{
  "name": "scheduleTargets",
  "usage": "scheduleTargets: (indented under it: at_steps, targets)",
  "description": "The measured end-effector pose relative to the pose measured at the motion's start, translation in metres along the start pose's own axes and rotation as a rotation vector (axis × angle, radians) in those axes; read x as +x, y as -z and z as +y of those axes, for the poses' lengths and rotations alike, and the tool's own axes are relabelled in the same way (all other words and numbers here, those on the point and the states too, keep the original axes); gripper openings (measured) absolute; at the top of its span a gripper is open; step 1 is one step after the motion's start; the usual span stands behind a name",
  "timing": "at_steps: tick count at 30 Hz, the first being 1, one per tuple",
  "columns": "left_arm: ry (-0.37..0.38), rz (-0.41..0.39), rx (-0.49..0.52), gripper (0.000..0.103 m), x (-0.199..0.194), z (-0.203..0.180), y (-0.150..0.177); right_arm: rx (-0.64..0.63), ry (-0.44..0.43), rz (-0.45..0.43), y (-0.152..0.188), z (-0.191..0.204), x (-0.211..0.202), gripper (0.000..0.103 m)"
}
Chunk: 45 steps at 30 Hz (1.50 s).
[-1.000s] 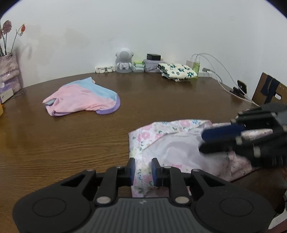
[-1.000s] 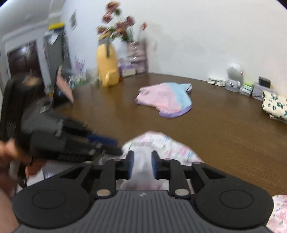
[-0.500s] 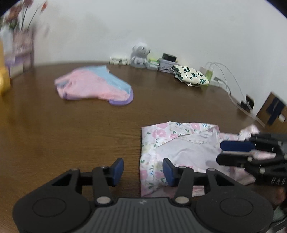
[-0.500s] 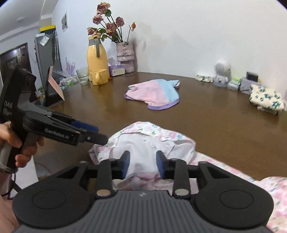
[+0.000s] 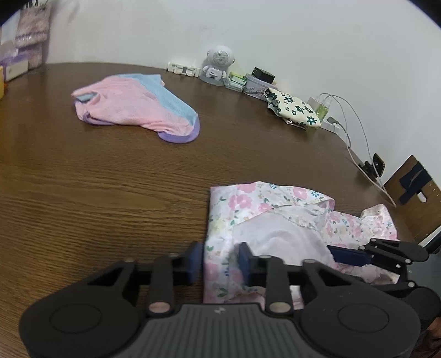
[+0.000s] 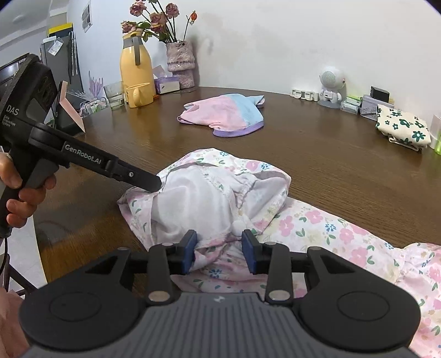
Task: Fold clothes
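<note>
Both our grippers spread apart over the floral garment (image 5: 278, 220) at the table's (image 5: 110, 192) near edge.

Only our right view shows the yellow jug (image 6: 136, 73) and flowers (image 6: 157, 20). We count three garments: floral, pink-blue (image 5: 132, 107), green-flowered (image 5: 295, 107). Left gripper (image 5: 220, 260) and right gripper (image 6: 219, 249) straddle floral folds without clamping them.

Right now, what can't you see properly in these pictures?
- Near edge of the floral garment: left wrist view, hidden behind the left gripper body.
- Its far right end: right wrist view, cut off by the frame edge.
- Right gripper: fabric lies between the open fingers, but whether they touch it is unclear.
- Small items beside the robot-shaped speaker: too small to identify.
</note>
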<state>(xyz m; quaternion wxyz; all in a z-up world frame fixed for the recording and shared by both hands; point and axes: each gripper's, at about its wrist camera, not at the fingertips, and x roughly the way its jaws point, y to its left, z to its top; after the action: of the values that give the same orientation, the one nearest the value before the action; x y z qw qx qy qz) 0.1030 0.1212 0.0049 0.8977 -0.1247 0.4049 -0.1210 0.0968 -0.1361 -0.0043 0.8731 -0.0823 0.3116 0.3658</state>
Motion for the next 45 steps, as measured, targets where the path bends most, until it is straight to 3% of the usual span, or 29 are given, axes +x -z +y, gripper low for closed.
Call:
scheduleTargets:
  at_steps: [7, 12, 18, 24, 27, 30, 32, 34, 37, 41, 45]
  targets:
    - [-0.032, -0.016, 0.006, 0.006, -0.001, -0.004, -0.002, -0.001, 0.002, -0.005, 0.0, 0.001, 0.0, 0.037]
    - [-0.114, -0.074, 0.152, 0.004, -0.012, -0.024, -0.006, -0.003, -0.023, 0.023, -0.009, 0.005, 0.006, 0.039]
    - [-0.196, -0.126, 0.318, 0.004, -0.022, -0.046, -0.01, -0.01, -0.043, -0.03, -0.025, 0.003, -0.01, 0.038]
    - [-0.218, -0.146, 0.411, 0.003, -0.022, -0.061, -0.006, 0.004, -0.024, -0.019, -0.025, -0.011, -0.013, 0.039]
    - [-0.216, -0.139, 0.396, 0.003, -0.018, -0.058, -0.004, 0.005, -0.053, -0.009, -0.026, -0.01, -0.001, 0.037]
    - [-0.191, -0.127, 0.332, 0.005, -0.015, -0.046, -0.004, -0.011, -0.041, 0.042, -0.026, -0.006, 0.014, 0.026]
    - [-0.157, -0.113, 0.249, 0.012, -0.017, -0.033, -0.004, -0.001, -0.045, 0.043, -0.025, -0.008, 0.015, 0.026]
    - [-0.118, -0.094, 0.134, 0.035, -0.019, -0.018, -0.004, 0.015, -0.046, 0.041, -0.022, -0.011, 0.016, 0.026]
    - [-0.051, -0.078, -0.019, 0.049, -0.023, 0.006, 0.001, 0.029, -0.044, 0.024, -0.016, -0.014, 0.015, 0.025]
    - [0.045, -0.042, -0.196, 0.049, -0.022, 0.032, 0.005, 0.029, -0.031, 0.015, -0.014, -0.011, 0.015, 0.025]
    - [0.121, -0.028, -0.307, 0.046, -0.018, 0.041, 0.006, 0.033, -0.03, 0.012, -0.014, -0.011, 0.015, 0.025]
